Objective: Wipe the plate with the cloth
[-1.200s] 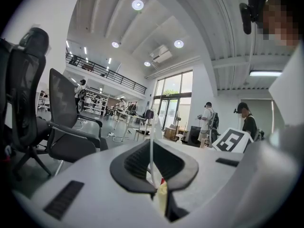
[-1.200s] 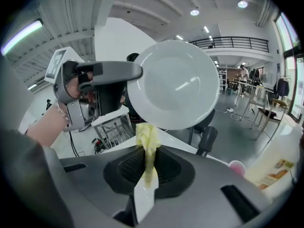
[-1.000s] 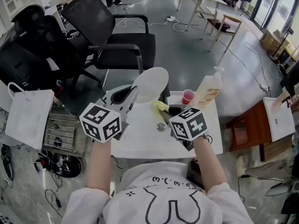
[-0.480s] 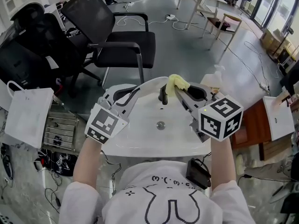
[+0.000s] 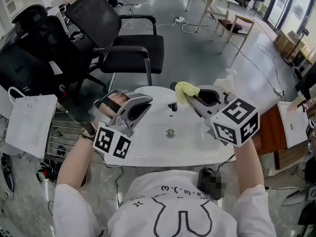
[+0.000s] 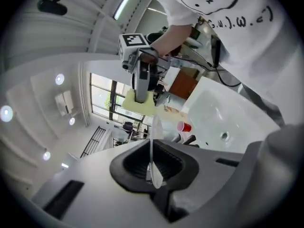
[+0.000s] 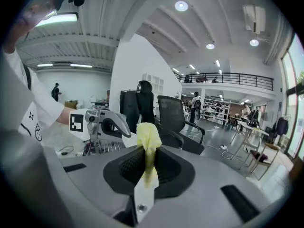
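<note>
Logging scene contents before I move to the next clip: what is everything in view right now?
plate: one, white, held over the sink by the left tool
cloth: one, yellow, pinched in the right tool
sink: one, white, in front of the person, with a drain and a dark tap
cup: one, red, near the tap, shown in the left gripper view
office chairs: at least two, black, beyond the sink
bag: one, white, on the floor at left
left tool: one, shut on the plate
right tool: one, shut on the cloth
</note>
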### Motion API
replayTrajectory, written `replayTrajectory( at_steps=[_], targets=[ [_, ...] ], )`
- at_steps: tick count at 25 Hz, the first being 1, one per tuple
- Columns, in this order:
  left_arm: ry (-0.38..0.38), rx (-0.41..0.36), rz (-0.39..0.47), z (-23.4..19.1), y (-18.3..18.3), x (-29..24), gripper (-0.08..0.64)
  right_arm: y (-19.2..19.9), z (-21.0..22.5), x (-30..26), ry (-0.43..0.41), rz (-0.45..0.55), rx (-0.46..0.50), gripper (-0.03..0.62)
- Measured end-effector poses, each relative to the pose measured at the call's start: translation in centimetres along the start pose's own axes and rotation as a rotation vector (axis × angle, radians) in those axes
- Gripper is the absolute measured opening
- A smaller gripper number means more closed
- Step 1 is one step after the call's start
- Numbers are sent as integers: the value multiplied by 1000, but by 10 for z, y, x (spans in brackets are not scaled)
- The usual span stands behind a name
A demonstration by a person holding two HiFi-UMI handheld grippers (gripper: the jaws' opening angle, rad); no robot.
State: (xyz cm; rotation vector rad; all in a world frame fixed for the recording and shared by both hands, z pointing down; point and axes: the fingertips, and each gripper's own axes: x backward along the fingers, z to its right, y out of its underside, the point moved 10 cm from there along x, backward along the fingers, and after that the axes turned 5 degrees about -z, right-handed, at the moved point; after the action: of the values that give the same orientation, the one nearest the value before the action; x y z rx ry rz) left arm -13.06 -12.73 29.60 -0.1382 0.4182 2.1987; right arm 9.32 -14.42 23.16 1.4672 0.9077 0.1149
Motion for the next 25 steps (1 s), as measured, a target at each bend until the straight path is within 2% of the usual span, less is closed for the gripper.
replayTrajectory(
  at_steps=[4,7,11,15,17,21,25],
  targets=[
    [-35,-120,28,5,-5,0,18,-10,-9,-3,-11,-71,193,51],
    [-56,-205,28,10,-8,-4,18,-19,-23,-10,-56,-161,374,51],
    [-57,-234,33,15,-12,-9,18,-28,-45,-27,-89,-342,613,51],
    [-71,-256,34,19,-17,-13,18,-25,-58,-46,-113,-489,776,51],
    [-79,-280,22,22,-18,-16,18,-22,-60,-53,-106,-515,814,51],
    [-86,-282,26,27,-20,-16,18,-14,-51,-52,-130,-554,777,51],
    [-103,-281,38,26,-19,-12,18,2,-30,-51,-105,-649,776,51]
  ],
)
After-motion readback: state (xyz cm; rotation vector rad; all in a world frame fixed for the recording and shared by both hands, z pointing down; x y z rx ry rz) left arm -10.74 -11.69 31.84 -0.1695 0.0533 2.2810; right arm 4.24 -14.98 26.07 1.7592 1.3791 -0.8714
